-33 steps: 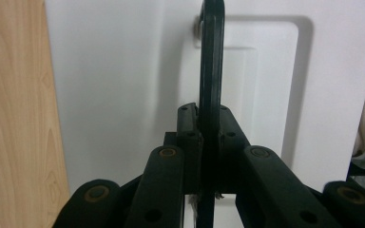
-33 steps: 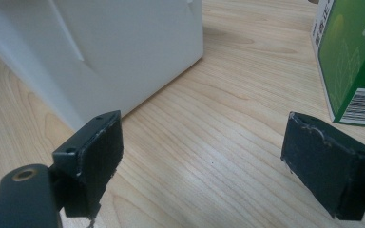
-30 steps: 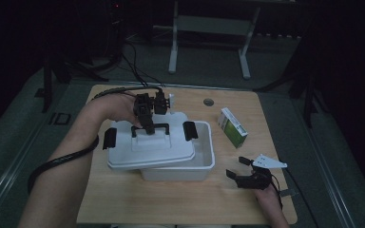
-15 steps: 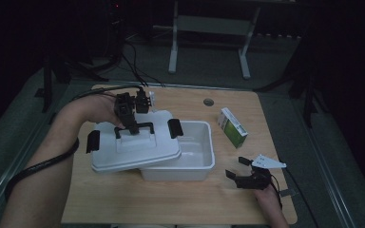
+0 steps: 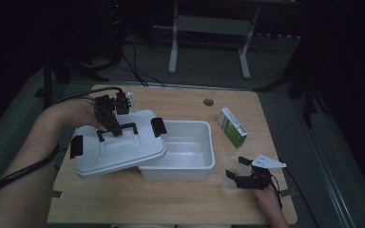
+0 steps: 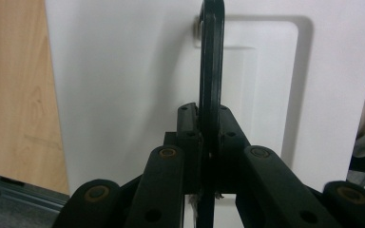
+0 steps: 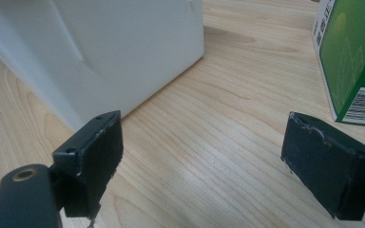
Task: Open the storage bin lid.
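A white lid with black clips hangs tilted over the left rim of the white box. My left gripper is shut on the lid's black handle, and the left gripper view has the handle pinched between the pads above the lid. At the table's right front my right gripper rests open with nothing between its fingers. Its own view looks across bare wood at the box's wall and at a green and white carton.
The green carton stands to the right of the box. A small round hole sits in the table's far edge. A cable trails off the left side. Beyond the table the floor is dark, with a stand's legs.
My left gripper has carried the lid leftward off the box, so the box's inside now lies open. The right gripper has stayed where it was.
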